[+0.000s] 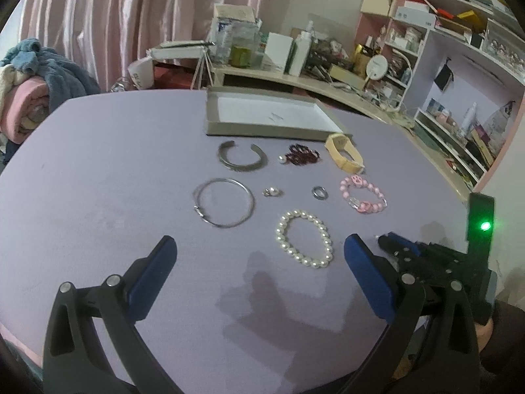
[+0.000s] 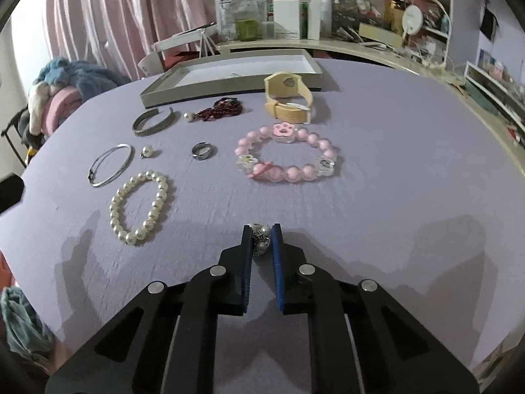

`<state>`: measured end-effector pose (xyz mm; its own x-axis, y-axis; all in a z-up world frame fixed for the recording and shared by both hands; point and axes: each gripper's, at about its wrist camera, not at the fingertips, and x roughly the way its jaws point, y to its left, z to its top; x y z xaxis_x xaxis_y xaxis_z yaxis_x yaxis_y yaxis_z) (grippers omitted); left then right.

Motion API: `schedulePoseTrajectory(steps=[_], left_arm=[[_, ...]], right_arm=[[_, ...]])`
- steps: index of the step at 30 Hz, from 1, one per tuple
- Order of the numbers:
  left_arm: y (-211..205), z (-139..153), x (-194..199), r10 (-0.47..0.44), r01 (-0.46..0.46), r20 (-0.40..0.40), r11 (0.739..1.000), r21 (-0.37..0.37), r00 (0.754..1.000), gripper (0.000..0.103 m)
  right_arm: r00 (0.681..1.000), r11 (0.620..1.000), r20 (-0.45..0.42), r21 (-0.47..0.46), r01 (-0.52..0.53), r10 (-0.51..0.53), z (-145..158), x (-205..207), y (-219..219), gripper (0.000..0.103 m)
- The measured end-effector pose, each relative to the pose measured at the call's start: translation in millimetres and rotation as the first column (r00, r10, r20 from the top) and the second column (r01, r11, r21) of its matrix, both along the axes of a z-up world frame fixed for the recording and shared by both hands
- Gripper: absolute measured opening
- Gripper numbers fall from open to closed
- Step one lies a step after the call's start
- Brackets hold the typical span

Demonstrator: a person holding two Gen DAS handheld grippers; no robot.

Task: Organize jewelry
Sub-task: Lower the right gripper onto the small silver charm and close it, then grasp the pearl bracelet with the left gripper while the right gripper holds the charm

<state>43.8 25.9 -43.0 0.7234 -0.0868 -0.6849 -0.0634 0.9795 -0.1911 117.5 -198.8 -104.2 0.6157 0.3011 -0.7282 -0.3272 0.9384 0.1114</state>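
My right gripper (image 2: 261, 229) is shut on a small pearl-and-silver piece (image 2: 261, 241), low over the lilac table (image 2: 393, 180). Its tip (image 1: 382, 238) shows at the right in the left wrist view. My left gripper (image 1: 260, 242) is open and holds nothing, just short of a pearl bracelet (image 1: 280, 239) (image 2: 162, 190). Further out lie a pink bead bracelet (image 1: 362, 207) (image 2: 297, 174), a ring (image 1: 320, 197) (image 2: 200, 156), a pearl earring (image 1: 272, 192) (image 2: 147, 151), a thin bangle (image 1: 226, 226) (image 2: 92, 174), a silver cuff (image 1: 241, 165) (image 2: 154, 128), dark red beads (image 1: 302, 156) (image 2: 220, 110) and a cream watch (image 1: 344, 152) (image 2: 288, 101).
A shallow grey box (image 1: 272, 129) (image 2: 229, 85) with a white inside stands at the table's far side. Behind it runs a cluttered desk (image 1: 295, 80) with bottles and boxes. Shelves (image 1: 459, 138) fill the right, folded towels (image 1: 29, 98) the left.
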Motion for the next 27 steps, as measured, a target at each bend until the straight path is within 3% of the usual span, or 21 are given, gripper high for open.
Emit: schedulePoseTrajectory(steps=[4, 9, 16, 20, 22, 24, 27], left_arm=[[-10.4, -11.9, 16.7, -0.032, 0.032, -0.055, 0.999, -0.002, 0.998, 0.099], [-24.9, -30.7, 42.5, -0.072, 0.069, -0.132, 0.997, -0.028, 0.989, 0.070], [-43.1, -51.2, 67.4, -0.058, 0.058, -0.215, 0.998, -0.002, 0.975, 0.048], [-46.5, -51.6, 72.5, -0.036, 0.043, -0.215, 0.999, 0.027, 0.976, 0.043], [-47.7, -51.5, 72.6, -0.026, 0.037, -0.216, 0.998, 0.044, 0.976, 0.032], [-45.5, -52.3, 72.9, -0.013, 0.024, -0.221, 0.999, 0.045, 0.975, 0.011], [-39.6, -52.3, 70.9, -0.019, 0.024, -0.216, 1.000, 0.018, 0.976, 0.010]], right_arm=[[0.999, 0.999, 0.035, 0.034, 0.028, -0.029, 14.4, -4.1, -12.6, 0.012], [0.996, 0.997, 0.074, 0.063, 0.053, -0.057, 33.6, -7.3, -23.3, 0.012], [0.993, 0.994, 0.082, 0.073, 0.078, -0.084, 43.2, -5.7, -36.2, 0.012], [0.993, 0.994, 0.079, 0.075, 0.083, -0.089, 43.8, -4.5, -41.7, 0.012], [0.993, 0.994, 0.078, 0.076, 0.083, -0.088, 43.9, -3.5, -42.5, 0.012], [0.993, 0.994, 0.078, 0.078, 0.081, -0.087, 43.9, -3.4, -43.0, 0.012], [0.994, 0.994, 0.074, 0.088, 0.069, -0.075, 44.3, -0.7, -40.1, 0.012]])
